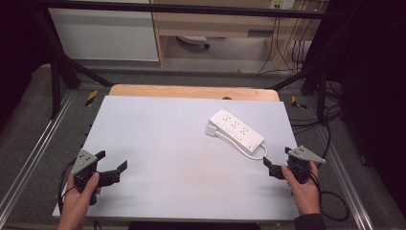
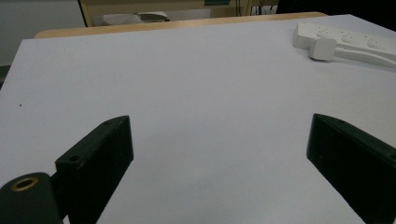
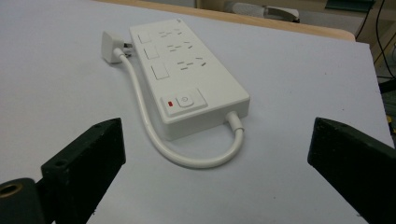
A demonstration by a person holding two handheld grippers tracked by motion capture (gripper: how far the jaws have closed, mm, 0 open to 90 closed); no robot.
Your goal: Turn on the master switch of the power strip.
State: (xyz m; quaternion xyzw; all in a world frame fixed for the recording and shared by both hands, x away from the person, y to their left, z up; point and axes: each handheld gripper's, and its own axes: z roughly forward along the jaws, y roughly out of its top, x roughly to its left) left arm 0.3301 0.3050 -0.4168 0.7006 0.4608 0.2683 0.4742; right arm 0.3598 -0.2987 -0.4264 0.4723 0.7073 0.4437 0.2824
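A white power strip (image 1: 236,129) lies flat on the right half of the pale table sheet (image 1: 163,139). Its short cable loops round to a white plug (image 1: 212,129) resting against its far-left end. In the right gripper view the strip (image 3: 187,70) shows three sockets and a switch, with the cable (image 3: 154,130) curving along its side from the plug (image 3: 109,46). My right gripper (image 1: 277,158) is open and empty, just in front of the strip's cable end (image 3: 217,144). My left gripper (image 1: 112,160) is held open and empty near the front left; from it, strip (image 2: 355,39) and plug (image 2: 322,49) lie far off.
The sheet covers a wooden table whose back edge (image 1: 191,91) shows beyond it. A black metal frame (image 1: 57,72) surrounds the table, and cables (image 1: 330,115) trail on the floor at the right. Each gripper's own cable hangs off the front corners.
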